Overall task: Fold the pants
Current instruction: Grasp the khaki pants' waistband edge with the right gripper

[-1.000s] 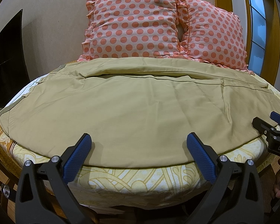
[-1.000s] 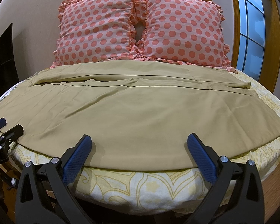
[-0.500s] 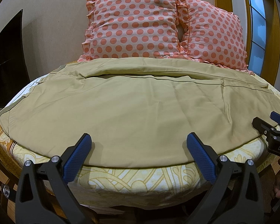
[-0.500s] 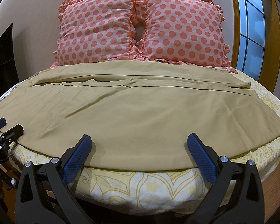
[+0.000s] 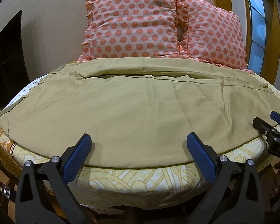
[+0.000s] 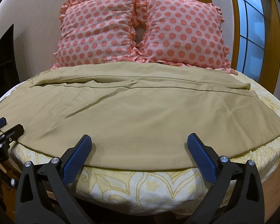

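Note:
Tan pants (image 5: 140,112) lie spread flat across the bed, legs running left to right, one leg behind the other; they also show in the right wrist view (image 6: 136,112). My left gripper (image 5: 138,145) is open and empty, just above the pants' near edge. My right gripper (image 6: 138,145) is open and empty above the near edge further right. Each gripper shows at the other view's side: the right one (image 5: 270,127) and the left one (image 6: 5,128).
The bed (image 6: 140,184) has a yellow patterned sheet, and its front edge lies just below my fingers. Two pink polka-dot pillows (image 6: 140,29) stand at the head against the wall. A window (image 6: 252,28) is at right, and a dark panel (image 5: 5,59) at left.

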